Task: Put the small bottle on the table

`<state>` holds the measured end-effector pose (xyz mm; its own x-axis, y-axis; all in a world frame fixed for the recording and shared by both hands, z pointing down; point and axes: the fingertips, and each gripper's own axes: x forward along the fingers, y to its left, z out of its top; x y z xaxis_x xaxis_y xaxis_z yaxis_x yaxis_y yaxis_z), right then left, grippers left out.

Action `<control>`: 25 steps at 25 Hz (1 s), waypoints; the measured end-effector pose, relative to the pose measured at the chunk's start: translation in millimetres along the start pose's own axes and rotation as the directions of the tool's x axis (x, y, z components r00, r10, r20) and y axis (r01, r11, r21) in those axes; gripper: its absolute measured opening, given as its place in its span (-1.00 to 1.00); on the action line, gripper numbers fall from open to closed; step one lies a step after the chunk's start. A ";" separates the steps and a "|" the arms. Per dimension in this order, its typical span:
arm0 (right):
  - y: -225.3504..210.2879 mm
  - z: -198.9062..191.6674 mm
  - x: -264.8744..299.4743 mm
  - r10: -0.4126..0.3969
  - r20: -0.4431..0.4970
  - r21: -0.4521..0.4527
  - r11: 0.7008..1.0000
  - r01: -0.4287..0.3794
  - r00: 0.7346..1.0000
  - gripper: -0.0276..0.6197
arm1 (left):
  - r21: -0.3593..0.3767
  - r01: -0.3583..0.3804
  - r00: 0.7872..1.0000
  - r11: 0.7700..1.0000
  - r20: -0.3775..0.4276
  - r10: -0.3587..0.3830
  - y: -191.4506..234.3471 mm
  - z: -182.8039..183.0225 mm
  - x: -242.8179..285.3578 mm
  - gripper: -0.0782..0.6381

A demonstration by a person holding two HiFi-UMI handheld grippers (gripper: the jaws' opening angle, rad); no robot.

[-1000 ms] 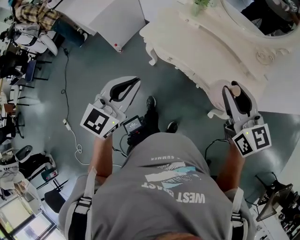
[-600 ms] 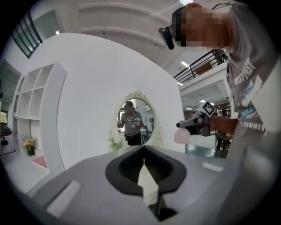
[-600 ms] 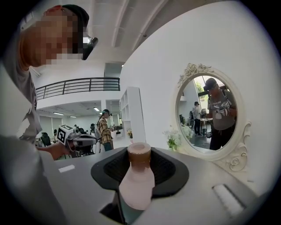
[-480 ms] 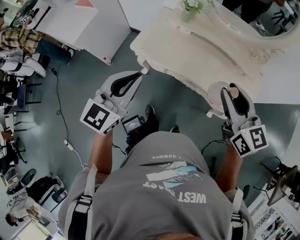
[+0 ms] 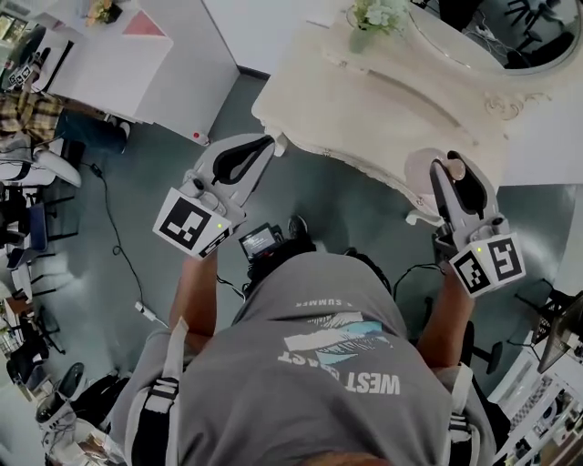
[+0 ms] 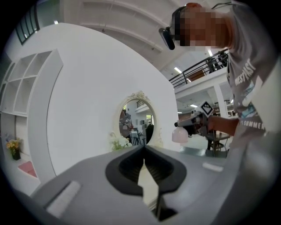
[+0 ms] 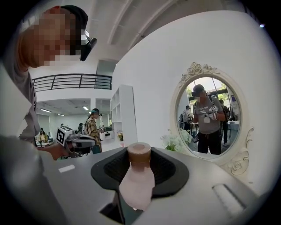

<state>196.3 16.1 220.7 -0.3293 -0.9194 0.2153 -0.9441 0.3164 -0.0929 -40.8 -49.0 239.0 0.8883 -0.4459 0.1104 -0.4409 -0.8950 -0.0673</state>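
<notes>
1. The small bottle [image 7: 137, 184], pale pink with a brown cap, stands upright between the jaws of the right gripper [image 5: 458, 178]; its cap pokes up past the jaw tips and its body hangs down in the gap behind them
2. The right gripper's jaws stand wide apart, and their dark ribbed pads press on the bottle's neck and shoulders from both sides, so the bottle is carried in the air and rests on nothing
3. In the head view the bottle's cap shows against the near, curved edge of the cream table [image 5: 383, 100]; whether it hangs right over the top cannot be told
4. The left gripper [image 5: 239, 159] has its jaws brought together, tips touching, with nothing between them; only a thin slit stays lower down between the pads
5. It hangs over the grey floor [image 5: 164, 173], just beside the table's left front corner, well apart from the right gripper
6. An oval mirror [image 7: 210, 115] in a carved frame stands at the table's back, with white flowers [image 5: 373, 16] beside it
</notes>
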 end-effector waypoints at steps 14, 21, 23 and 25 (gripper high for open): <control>2.9 1.2 54.2 0.014 -0.026 -0.001 1.000 -0.015 1.000 -0.47 | -0.021 0.002 1.000 1.000 -0.003 -0.003 47.2 -15.7 3.8 -0.77; -11.4 -0.2 80.6 0.069 -0.038 -0.007 0.998 -0.069 0.997 -0.47 | -0.028 -0.060 0.998 0.998 -0.018 0.060 63.4 -17.5 9.9 -0.77; -15.5 -0.6 91.6 0.084 -0.044 -0.009 0.996 -0.085 0.995 -0.47 | -0.025 -0.076 0.997 0.997 -0.019 0.075 69.7 -16.6 11.5 -0.77; -19.5 -0.4 102.9 0.102 -0.051 -0.009 0.995 -0.102 0.993 -0.47 | -0.027 -0.095 0.995 0.995 -0.025 0.095 77.8 -17.4 13.8 -0.77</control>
<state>180.8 -84.5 245.1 -0.4239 -0.8692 0.2544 -0.9056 0.4108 -0.1054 -65.1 -125.0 252.5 0.8391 -0.5287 0.1278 -0.5268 -0.8485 -0.0511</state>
